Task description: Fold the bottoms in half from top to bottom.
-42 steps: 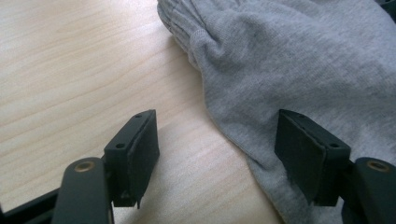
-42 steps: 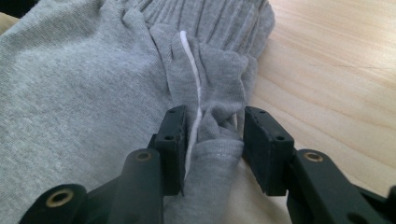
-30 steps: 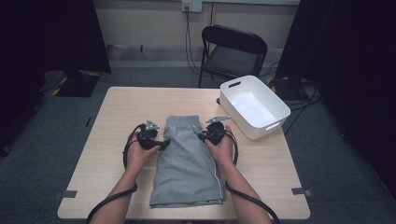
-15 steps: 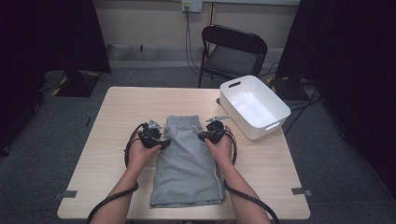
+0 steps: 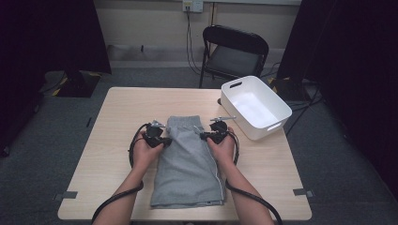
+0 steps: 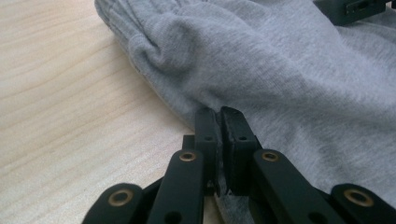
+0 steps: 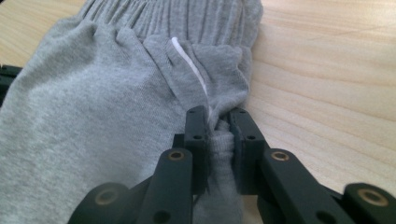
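Grey shorts [image 5: 187,164] lie flat on the wooden table [image 5: 117,117], waistband away from me. My left gripper [image 5: 163,140] is at their left edge just below the waistband. Its jaws have just been closing, and it [image 6: 218,114] is now shut on a thin fold of the grey fabric [image 6: 280,70]. My right gripper [image 5: 204,136] is at the right edge opposite. Its jaws have also been closing, and it [image 7: 217,116] pinches a bunched ridge of the shorts [image 7: 93,107] beside a white side stripe [image 7: 187,63].
A white plastic bin [image 5: 277,126] stands at the table's far right corner, close to my right hand. Behind the table is a black folding chair [image 5: 234,51]. Bare tabletop lies left of the shorts and beyond the waistband.
The left gripper has edged in against the left side of the shorts. The right hand has stayed where it was.
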Demonstrator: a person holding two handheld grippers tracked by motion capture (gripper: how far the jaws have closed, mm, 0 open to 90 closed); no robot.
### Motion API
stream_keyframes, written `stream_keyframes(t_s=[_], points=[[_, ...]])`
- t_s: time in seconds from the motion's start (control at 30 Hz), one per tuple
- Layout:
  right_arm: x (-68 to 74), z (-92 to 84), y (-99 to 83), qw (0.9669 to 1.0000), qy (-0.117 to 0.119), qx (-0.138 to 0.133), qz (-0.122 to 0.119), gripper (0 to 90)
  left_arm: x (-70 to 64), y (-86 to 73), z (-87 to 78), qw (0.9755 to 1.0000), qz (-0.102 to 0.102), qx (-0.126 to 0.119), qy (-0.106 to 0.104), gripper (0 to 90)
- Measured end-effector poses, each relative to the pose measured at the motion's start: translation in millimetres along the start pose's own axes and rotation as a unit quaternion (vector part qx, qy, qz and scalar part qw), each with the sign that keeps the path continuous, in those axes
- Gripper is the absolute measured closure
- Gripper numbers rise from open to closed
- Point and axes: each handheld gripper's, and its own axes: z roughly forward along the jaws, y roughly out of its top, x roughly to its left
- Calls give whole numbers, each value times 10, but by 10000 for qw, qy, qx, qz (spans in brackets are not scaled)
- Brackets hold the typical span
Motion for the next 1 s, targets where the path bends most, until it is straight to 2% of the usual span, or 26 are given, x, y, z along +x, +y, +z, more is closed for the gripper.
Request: stream_keyframes(t_s=[0.07,0.23,0.4,0.5,0.53,0.6,0.63,0.67,0.7,0.73,0.8,0.9,0.97,1.0], points=[[-10,-6,4,10000,38,-9,34,802,19,-9,-6,9999,-98,-31,-47,863],[-46,-49,12,9995,210,-145,178,806,4,30,-64,9997,-167,-138,-137,867],[-40,-108,60,9995,248,-172,58,806,0,87,-125,9994,-250,-154,-161,871],[-43,-97,33,9998,114,-95,-157,803,28,61,-104,9992,-366,-125,-80,864],[-42,-92,21,9998,91,-71,-171,801,40,43,-88,9990,-429,-148,-11,851],[-48,-80,-4,9996,103,-113,-222,793,59,28,-51,9991,-396,-135,89,685],[-54,-78,-14,9996,113,-130,-202,793,65,27,-34,9988,-386,-186,222,610],[-50,-74,-19,9996,80,-113,-245,793,73,37,-29,9985,-443,-229,214,517],[-41,-71,-21,9995,31,-69,-300,794,89,51,-30,9981,-527,-286,166,497],[-34,-69,-18,9994,2,-45,-357,795,100,70,-30,9973,-611,-353,222,483],[-28,-65,-12,9993,-19,-17,-373,795,125,110,-10,9975,-522,-300,377,446],[-19,-59,-12,9992,-53,-2,-405,795,147,134,41,9980,-446,-203,388,452],[-12,-56,-17,9990,-83,-20,-439,795,170,136,76,9979,-561,-155,281,505],[-12,-56,-20,9989,-80,-22,-454,795,171,131,88,9980,-548,-162,283,527]])
